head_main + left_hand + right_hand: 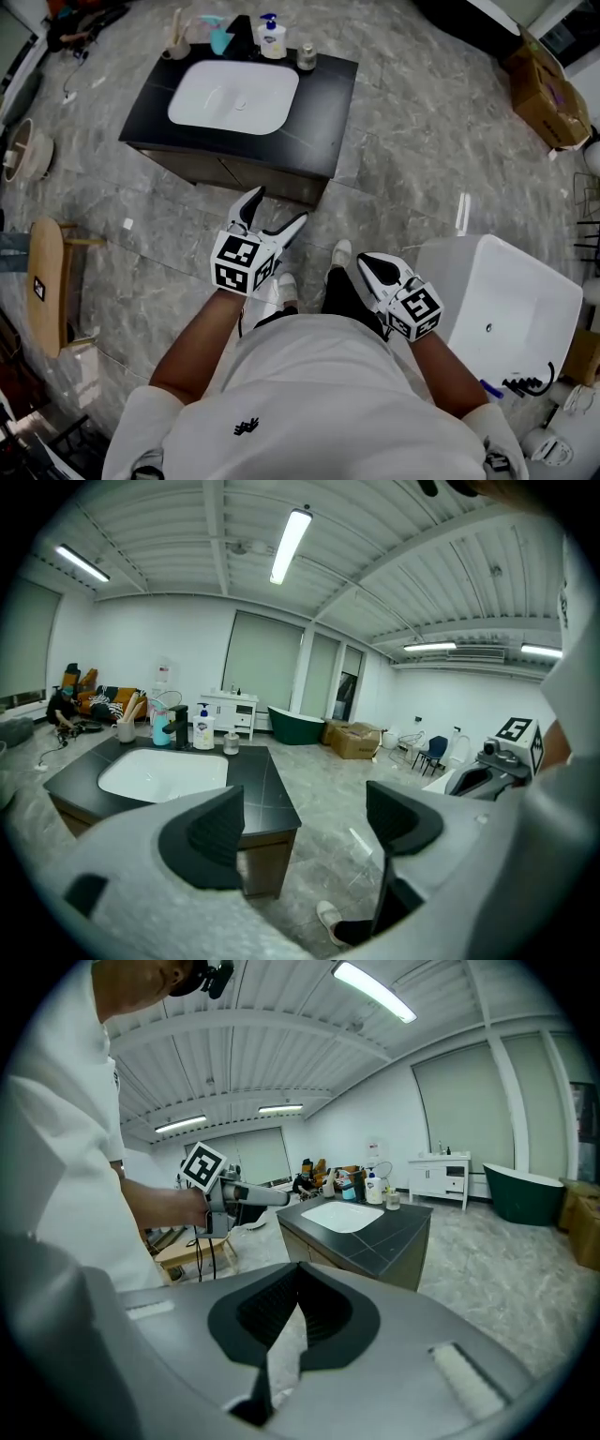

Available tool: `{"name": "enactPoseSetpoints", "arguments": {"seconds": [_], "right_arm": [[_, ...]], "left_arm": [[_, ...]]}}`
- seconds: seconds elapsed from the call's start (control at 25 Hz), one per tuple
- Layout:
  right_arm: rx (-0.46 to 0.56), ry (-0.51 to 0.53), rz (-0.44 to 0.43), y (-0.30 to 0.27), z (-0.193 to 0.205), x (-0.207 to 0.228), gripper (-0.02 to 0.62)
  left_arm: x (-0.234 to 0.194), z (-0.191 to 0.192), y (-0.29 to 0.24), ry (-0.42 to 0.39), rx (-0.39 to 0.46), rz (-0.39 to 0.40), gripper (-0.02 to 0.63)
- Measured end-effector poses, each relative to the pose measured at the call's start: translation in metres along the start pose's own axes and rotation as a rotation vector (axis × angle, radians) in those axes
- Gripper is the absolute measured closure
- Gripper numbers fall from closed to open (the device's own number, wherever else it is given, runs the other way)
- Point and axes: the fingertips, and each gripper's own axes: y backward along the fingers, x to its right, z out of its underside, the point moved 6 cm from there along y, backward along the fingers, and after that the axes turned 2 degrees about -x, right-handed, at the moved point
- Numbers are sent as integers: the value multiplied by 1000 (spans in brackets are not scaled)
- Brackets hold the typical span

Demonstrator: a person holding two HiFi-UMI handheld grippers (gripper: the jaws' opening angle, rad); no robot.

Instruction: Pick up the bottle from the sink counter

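The white pump bottle (272, 39) with a blue top stands at the back edge of the black sink counter (323, 103), behind the white basin (234, 96). In the left gripper view the bottle (203, 731) is far ahead, beside the black tap. My left gripper (278, 206) is held in front of the counter, well short of it, jaws open and empty; its dark pads (217, 834) stand wide apart. My right gripper (375, 267) hangs lower at my right with its jaws shut on nothing. In the right gripper view the bottle (374, 1188) is small and distant.
A teal bottle (220, 39), a cup of brushes (176, 45) and a small jar (307, 58) share the counter's back edge. A white tub (511, 300) stands to my right, a wooden stool (45, 281) to my left, and cardboard boxes (548, 94) far right.
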Motion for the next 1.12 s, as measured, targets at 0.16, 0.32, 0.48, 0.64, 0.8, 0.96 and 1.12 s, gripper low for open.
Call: {"name": "enactPoseSetpoints", "arguments": {"seconds": [0.16, 0.32, 0.48, 0.64, 0.8, 0.96, 1.12], "right_arm": [[6, 3, -40, -8, -13, 49, 584], [12, 28, -87, -10, -35, 105, 584], [7, 44, -119, -15, -50, 161, 584], [-14, 33, -140, -19, -49, 201, 584], [-21, -13, -146, -27, -44, 222, 584], [-35, -31, -132, -39, -51, 235, 584], [-48, -45, -78, -53, -62, 251, 584]], "left_arm": [[-5, -20, -40, 9, -4, -43, 206], [-3, -46, -81, 13, -3, -88, 206], [-9, -67, -124, 28, -4, -129, 206], [-16, -81, -160, 32, -1, -173, 206], [-30, -89, -187, 36, -14, -200, 206], [-63, -99, -215, 50, -23, -217, 206], [-106, -106, -248, 38, -37, -227, 206]]}}
